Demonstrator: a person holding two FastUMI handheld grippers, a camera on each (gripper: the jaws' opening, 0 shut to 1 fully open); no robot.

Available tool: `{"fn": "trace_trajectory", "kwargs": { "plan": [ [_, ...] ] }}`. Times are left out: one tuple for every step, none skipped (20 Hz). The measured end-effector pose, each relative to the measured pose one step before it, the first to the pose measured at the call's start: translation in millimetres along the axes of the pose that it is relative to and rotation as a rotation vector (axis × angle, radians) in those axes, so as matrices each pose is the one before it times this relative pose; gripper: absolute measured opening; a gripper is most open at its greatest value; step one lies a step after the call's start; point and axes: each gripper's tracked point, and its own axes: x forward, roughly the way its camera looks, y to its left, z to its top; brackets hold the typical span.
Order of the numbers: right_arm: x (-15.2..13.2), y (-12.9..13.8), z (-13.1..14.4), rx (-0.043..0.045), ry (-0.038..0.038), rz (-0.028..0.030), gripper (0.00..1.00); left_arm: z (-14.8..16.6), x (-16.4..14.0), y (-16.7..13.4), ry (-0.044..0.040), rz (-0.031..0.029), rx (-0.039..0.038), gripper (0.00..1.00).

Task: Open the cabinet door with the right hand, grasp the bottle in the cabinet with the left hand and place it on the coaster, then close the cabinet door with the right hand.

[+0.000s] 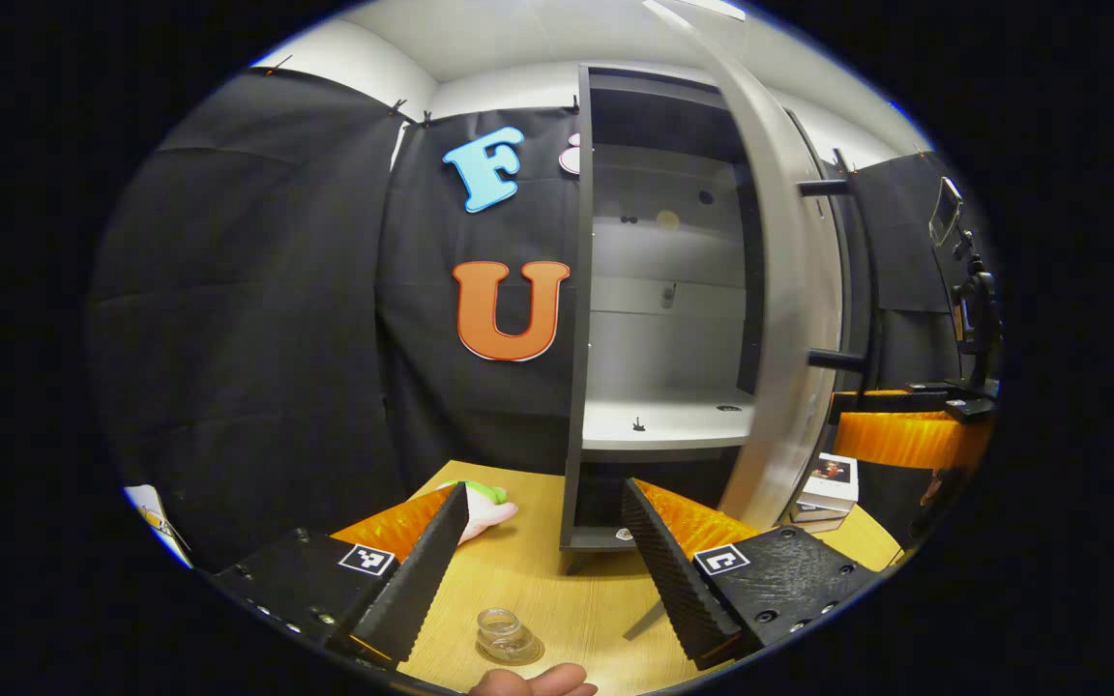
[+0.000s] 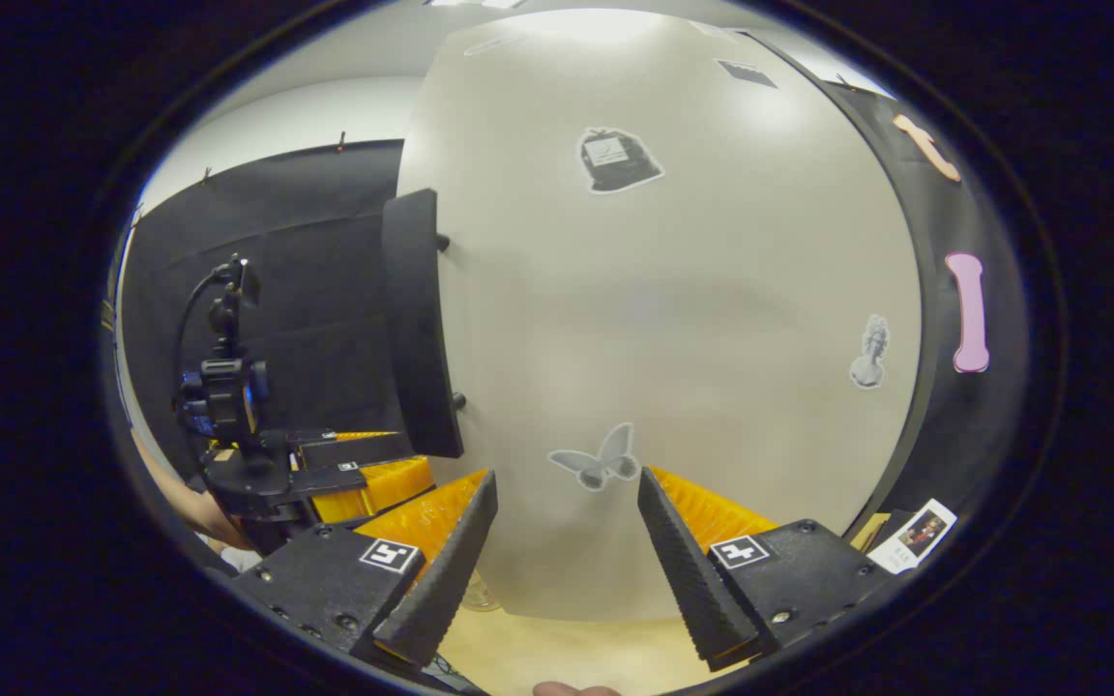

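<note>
Left gripper view faces the open cabinet (image 1: 663, 319) from the table (image 1: 538, 570); right gripper view sits close against the door (image 2: 673, 319), shared at 2 o'clock in the left.

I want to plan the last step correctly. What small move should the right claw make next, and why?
Probably ease the right claw forward against the cabinet door to start swinging it shut. The bottle already stands on the table, free between the open left claw fingers, and the door stands wide open just ahead of the open right claw.
</note>
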Motion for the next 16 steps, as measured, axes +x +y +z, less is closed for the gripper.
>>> {"fn": "trace_trajectory", "kwargs": {
  "plan": [
    [0.90, -6.65, 4.56, 0.00542, -0.01562, -0.01538, 0.95, 1.88, 0.68, -1.99, -0.00085, 0.00640, 0.00089, 0.96],
    [0.74, -10.04, 4.51, 0.00105, -0.01738, -0.03940, 0.91, 4.49, -0.24, -1.68, -0.00373, 0.00327, 0.00304, 0.96],
    [-1.33, -9.79, 3.25, -0.00553, -0.01652, -0.04947, 0.95, 3.13, -1.96, -3.65, -0.00919, -0.00545, 0.00122, 0.96],
    [-3.09, -12.40, 2.91, -0.01496, -0.01563, -0.06322, 0.95, 4.74, -1.34, -5.63, -0.01187, -0.01068, 0.00230, 0.96],
    [-3.86, -12.64, 3.83, -0.01927, -0.01571, -0.07347, 0.92, 3.74, -3.19, -9.39, -0.00912, -0.01688, 0.00414, 0.96],
    [-7.12, -10.92, 2.59, -0.01629, -0.00878, -0.07202, 0.94, 0.63, -0.13, -12.61, -0.00530, -0.01898, 0.00562, 0.96],
    [-7.88, -11.92, 0.88, -0.01340, -0.00490, -0.07746, 0.94, 1.04, 3.88, -15.86, -0.00451, -0.02246, 0.00735, 0.96],
    [-8.20, -13.77, 0.16, -0.01240, -0.00854, -0.08149, 1.00, 2.90, 3.02, -12.96, -0.00719, -0.02177, 0.00944, 0.96],
    [-7.69, -12.82, 0.77, -0.01083, -0.00468, -0.08119, 0.97, 4.66, 4.55, -8.91, -0.01467, -0.01494, 0.00885, 0.96],
    [-7.80, -12.12, -0.54, -0.00237, 0.00135, -0.06811, 0.97, 3.14, 4.14, -11.07, -0.00838, -0.01949, 0.00266, 0.96],
    [-6.19, -6.54, 0.30, 0.00641, 0.00534, -0.03073, 0.97, 1.02, 2.73, -13.89, 0.00137, -0.02397, -0.00411, 0.96],
    [-6.48, -6.59, -2.33, 0.00990, 0.01075, -0.01655, 0.95, 0.45, 2.61, -10.87, 0.00686, -0.01079, -0.00520, 0.96],
    [-4.59, -6.62, -3.09, 0.01729, 0.01420, -0.02757, 0.95, 1.75, 1.08, -9.52, -0.00076, -0.01587, -0.01351, 0.96],
    [-6.12, -8.06, -4.46, 0.01943, 0.01436, -0.02414, 0.98, 5.28, 1.32, -11.63, -0.00898, -0.02375, -0.01680, 0.96],
    [-6.44, -2.39, -2.65, 0.02394, 0.00523, -0.00188, 0.98, 6.16, 2.28, -6.52, -0.01562, -0.00883, -0.00606, 0.96],
    [-6.37, -0.33, -1.96, 0.01771, -0.00003, 0.00744, 0.98, 6.58, 0.99, -1.83, -0.01766, 0.00215, 0.00528, 0.96]
  ]
}}
